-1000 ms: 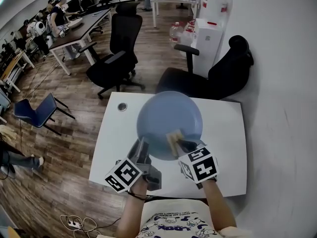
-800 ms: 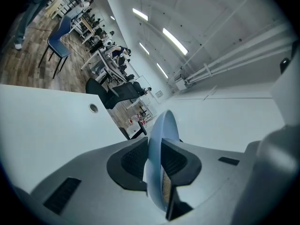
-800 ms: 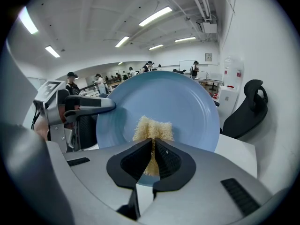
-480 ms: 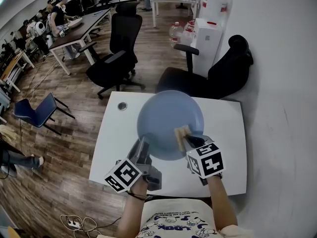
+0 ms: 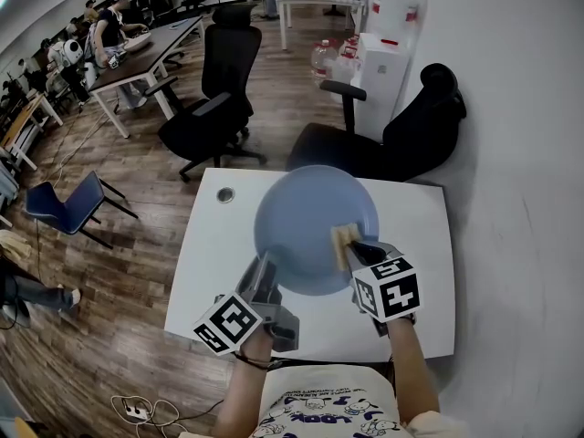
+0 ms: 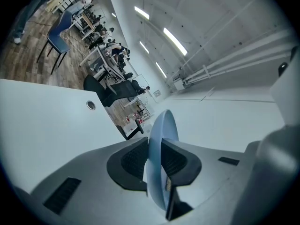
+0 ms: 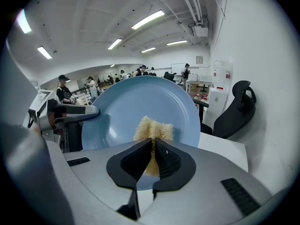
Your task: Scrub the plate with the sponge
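Lower left of centre in the head view, the left gripper [image 5: 262, 281] has its jaws closed narrowly on the near rim of the round pale-blue plate [image 5: 301, 213]. The plate fills the middle of the frame, held tilted above the white rectangular table [image 5: 214, 245]. On the right part of the plate, the pale-yellow fibrous sponge [image 5: 340, 241] lies against the blue face, pinched between the jaws of the right gripper [image 5: 358, 252], which reaches in from the lower right.

Wood-plank floor [image 5: 128, 281], white wall [image 5: 520, 135] — black office chairs [image 5: 214, 108] behind the white bench [image 5: 210, 263], a blue chair [image 5: 68, 203] at left; ceiling strip lights [image 7: 147, 19] overhead.
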Demonstrator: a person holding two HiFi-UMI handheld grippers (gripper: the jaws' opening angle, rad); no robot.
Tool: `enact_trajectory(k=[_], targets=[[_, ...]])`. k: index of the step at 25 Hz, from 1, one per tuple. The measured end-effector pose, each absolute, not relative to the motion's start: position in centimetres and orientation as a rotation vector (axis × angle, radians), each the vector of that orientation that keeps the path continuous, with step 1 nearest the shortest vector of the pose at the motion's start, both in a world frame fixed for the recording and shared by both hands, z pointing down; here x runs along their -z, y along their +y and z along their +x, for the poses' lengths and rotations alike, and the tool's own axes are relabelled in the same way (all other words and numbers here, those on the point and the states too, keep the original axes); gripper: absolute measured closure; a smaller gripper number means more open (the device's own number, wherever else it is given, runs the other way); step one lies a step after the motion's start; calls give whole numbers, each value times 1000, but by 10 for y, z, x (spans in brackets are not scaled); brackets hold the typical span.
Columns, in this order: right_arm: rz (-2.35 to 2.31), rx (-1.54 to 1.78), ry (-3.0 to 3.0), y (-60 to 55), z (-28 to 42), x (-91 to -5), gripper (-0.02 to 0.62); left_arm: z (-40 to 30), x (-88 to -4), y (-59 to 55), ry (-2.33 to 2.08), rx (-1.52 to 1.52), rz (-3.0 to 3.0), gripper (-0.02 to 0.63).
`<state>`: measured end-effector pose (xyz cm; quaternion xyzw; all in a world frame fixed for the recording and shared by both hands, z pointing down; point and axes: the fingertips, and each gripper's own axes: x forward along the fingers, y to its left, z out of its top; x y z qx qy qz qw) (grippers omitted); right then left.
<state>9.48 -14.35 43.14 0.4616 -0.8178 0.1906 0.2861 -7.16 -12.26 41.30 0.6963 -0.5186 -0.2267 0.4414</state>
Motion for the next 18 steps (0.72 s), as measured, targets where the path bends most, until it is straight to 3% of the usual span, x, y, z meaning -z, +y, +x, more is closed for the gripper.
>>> enact_trajectory(k=[18], targets=[[1350,-516,-2155,-165,119,-420,557,-64,-412,-123,-1239,545,1771,546]])
